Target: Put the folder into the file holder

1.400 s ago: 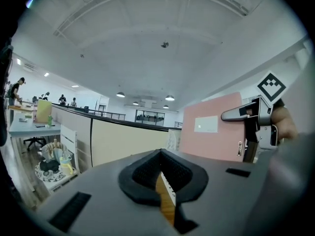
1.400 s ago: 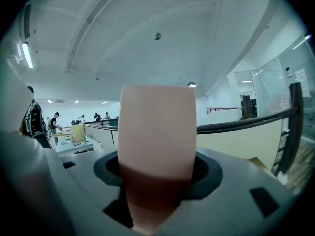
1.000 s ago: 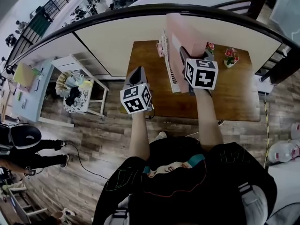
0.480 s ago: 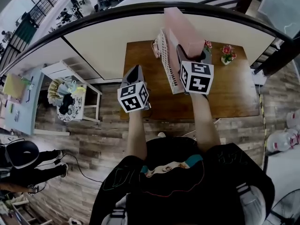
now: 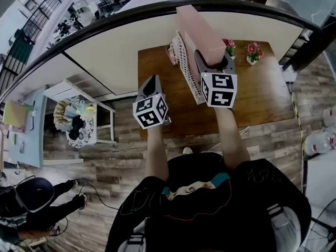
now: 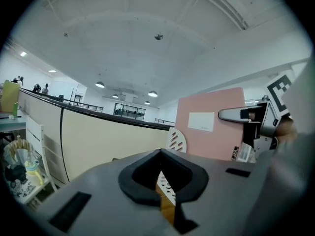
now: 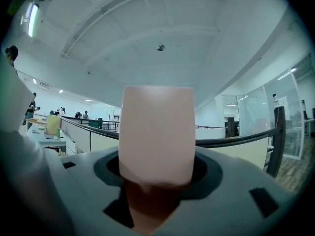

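Pink folder (image 5: 198, 31) stands upright, clamped in right gripper (image 5: 212, 62), against the white file holder (image 5: 183, 62) on the wooden surface (image 5: 254, 98); slot entry unclear. Left gripper (image 5: 151, 83) is closed and empty, off to the side. Risk: folder edge snags the rim and tips the unsteadied holder.

One pink folder (image 5: 195, 29), one white file holder (image 5: 187, 72), two flower pots (image 5: 229, 46) (image 5: 254, 51), one table (image 5: 262, 94)
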`<state>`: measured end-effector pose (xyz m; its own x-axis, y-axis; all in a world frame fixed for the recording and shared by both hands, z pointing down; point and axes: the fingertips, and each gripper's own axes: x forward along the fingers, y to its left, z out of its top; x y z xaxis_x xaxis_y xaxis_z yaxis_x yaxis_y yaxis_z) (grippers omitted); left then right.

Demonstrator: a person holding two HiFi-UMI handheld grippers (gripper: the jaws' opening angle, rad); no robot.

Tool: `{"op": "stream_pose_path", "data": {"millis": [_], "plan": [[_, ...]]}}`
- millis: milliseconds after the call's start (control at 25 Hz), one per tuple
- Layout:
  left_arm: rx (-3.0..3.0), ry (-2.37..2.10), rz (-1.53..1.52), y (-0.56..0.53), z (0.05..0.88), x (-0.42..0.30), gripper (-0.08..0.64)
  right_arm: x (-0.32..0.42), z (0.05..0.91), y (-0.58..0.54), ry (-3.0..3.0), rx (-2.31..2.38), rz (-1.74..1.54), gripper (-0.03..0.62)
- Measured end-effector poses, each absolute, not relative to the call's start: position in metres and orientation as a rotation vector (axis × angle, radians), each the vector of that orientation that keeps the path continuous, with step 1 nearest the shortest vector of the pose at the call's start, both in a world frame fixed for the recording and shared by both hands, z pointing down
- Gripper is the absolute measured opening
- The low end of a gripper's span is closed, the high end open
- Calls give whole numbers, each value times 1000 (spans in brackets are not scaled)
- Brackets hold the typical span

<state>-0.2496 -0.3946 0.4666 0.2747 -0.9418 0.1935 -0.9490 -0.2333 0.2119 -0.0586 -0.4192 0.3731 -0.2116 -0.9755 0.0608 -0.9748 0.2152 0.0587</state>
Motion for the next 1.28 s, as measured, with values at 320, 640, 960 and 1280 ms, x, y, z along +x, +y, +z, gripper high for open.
{"op": "stream_pose_path", "data": {"millis": [320, 640, 960, 1280], "plan": [[2238, -1692, 9, -399, 481, -251, 1, -62, 371, -423, -2382, 1932, -30, 275], [2170, -1683, 33, -392, 511, -257, 1, -58, 425, -424, -2373, 1887, 77, 280], [2116, -1627, 130, -381, 559, -249, 2, -55, 499, -425, -2281, 1804, 256, 291], [2042, -1592, 129, -372, 590, -253, 1, -61, 495, -423, -2254, 1775, 222, 305]]}}
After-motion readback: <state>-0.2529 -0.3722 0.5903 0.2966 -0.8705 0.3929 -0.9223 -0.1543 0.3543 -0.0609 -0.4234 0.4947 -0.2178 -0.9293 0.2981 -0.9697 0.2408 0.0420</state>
